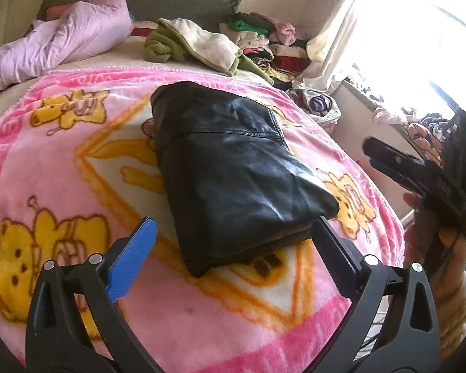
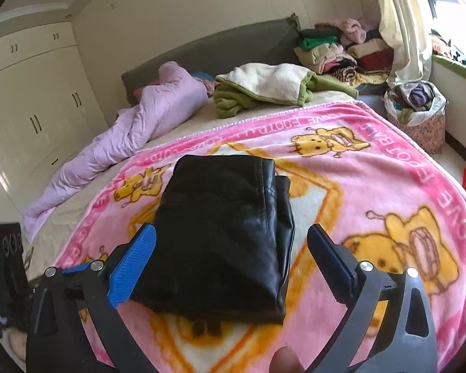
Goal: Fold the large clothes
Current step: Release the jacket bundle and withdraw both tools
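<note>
A black leather garment (image 1: 233,168) (image 2: 223,217) lies folded into a thick rectangle on the pink cartoon blanket (image 1: 62,161) (image 2: 372,180) that covers the bed. My left gripper (image 1: 233,233) is open above the bundle's near edge, its blue pads spread wide and holding nothing. My right gripper (image 2: 233,239) is open too, hovering over the near end of the bundle with empty jaws. In the left wrist view the right gripper (image 1: 388,158) shows at the right edge, off the side of the bed, held by a hand (image 1: 444,248).
A lilac quilt (image 2: 139,124) lies crumpled along the left of the bed. A green and cream blanket (image 2: 270,87) and stacked clothes (image 2: 341,52) sit near the headboard. A floral basket of clothes (image 2: 419,115) stands on the floor by the bright window. Cupboards (image 2: 31,99) line the left wall.
</note>
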A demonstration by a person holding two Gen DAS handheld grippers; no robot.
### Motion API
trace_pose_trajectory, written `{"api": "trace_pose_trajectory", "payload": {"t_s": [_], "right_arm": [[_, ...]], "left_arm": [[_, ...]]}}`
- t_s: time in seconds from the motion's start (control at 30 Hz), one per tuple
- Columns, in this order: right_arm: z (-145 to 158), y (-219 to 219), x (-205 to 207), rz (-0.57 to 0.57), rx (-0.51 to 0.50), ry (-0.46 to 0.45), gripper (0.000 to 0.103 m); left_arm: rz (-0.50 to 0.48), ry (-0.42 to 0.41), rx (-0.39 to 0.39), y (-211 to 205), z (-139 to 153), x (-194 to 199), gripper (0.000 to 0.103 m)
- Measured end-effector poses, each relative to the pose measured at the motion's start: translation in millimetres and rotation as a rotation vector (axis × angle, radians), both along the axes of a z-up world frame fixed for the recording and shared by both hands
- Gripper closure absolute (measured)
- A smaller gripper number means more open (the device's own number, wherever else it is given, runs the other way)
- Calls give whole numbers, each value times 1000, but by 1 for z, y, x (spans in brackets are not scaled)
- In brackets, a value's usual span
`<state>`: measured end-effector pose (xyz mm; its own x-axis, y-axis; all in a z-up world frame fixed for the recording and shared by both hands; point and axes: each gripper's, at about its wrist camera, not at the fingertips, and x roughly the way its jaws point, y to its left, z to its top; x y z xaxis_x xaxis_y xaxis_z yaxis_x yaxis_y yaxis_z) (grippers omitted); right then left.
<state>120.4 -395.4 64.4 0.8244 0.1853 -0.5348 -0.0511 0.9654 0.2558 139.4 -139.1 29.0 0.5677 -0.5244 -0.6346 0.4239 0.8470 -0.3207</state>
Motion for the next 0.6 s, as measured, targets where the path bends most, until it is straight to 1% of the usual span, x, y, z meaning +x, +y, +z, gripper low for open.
{"api": "trace_pose_trajectory", "payload": {"t_s": [0.23, 0.4, 0.6], "right_arm": [[0, 23, -38, 3, -62, -25, 4], [-6, 41, -65, 0, -129, -45, 4], [-17, 61, -89, -4, -175, -87, 4]], "left_arm": [[23, -14, 15, 14, 7, -16, 9], [50, -43, 26, 27, 10, -29, 9], [77, -64, 42, 38, 7, -46, 9]]}}
